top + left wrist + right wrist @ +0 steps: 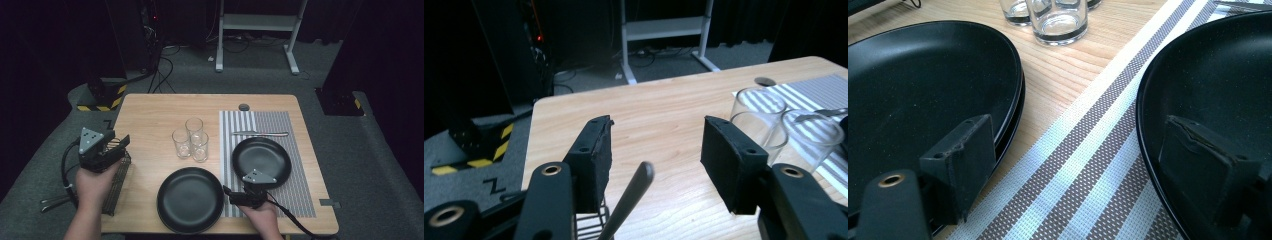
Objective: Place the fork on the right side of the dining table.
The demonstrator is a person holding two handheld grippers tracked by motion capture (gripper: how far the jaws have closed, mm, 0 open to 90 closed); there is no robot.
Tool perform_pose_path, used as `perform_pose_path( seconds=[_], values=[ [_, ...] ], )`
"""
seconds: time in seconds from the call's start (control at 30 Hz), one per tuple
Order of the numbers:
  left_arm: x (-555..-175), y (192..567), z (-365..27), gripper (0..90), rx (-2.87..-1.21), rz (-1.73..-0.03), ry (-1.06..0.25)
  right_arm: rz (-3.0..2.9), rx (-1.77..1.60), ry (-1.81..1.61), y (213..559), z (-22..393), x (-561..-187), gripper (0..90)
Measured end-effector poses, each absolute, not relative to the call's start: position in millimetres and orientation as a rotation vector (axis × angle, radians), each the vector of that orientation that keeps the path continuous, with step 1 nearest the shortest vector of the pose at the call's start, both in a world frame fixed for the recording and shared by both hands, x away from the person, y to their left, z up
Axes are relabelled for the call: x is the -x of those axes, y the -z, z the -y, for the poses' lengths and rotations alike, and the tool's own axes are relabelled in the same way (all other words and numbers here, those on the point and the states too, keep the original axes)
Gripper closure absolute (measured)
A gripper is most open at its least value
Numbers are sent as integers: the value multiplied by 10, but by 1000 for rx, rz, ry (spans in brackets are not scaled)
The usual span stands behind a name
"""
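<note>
One plate (261, 159) sits on the striped mat (300, 200) at centre right with a knife (260, 133); another plate (190, 199) waits lower centre. Both grippers, left (120, 142) and right (227, 192), gape wide, empty; most setting remains.

Rack (116, 185): wire frame at the table's left edge; upper end hidden under the left gripper (107, 146) and hand; contents too dark to tell in the high view. In the left gripper view just a few wires show, cut off by the bottom edge.

Handle (629, 200): blurred grey utensil end between the left jaws; its lower part is cut off, type cannot be told.

Near plate (190, 199): front rim close to the bottom edge; left part cut off in the right gripper view.

Far plate (261, 159): near rim hidden behind the right gripper (239, 196).

Glasses (1057, 19): tops cut off by the top edge.

Disc (244, 107): small, nature too small to tell.
</note>
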State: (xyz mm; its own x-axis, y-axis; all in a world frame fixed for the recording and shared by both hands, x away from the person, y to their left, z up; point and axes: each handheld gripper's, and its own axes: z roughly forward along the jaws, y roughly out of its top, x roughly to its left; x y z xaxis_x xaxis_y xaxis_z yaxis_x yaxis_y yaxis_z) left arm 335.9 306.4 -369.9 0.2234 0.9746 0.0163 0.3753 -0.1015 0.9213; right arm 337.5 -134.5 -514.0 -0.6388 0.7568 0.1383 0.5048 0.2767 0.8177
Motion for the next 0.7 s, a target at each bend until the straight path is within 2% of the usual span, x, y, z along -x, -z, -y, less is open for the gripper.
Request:
perform_pose_path(
  seconds=[0.27,0.47,0.7],
  values=[
    [-3407,3754,-3102,484,-1661,-1327,-853,-2266,-1172,-1296,5146,1359,-3366,149],
    [-3420,3796,-3132,533,-1670,-1343,-816,-2263,-1169,-1305,5145,1368,-3360,151],
    [-3429,3838,-3125,633,-1693,-1338,-815,-2259,-1161,-1304,5152,1373,-3356,153]
  ],
)
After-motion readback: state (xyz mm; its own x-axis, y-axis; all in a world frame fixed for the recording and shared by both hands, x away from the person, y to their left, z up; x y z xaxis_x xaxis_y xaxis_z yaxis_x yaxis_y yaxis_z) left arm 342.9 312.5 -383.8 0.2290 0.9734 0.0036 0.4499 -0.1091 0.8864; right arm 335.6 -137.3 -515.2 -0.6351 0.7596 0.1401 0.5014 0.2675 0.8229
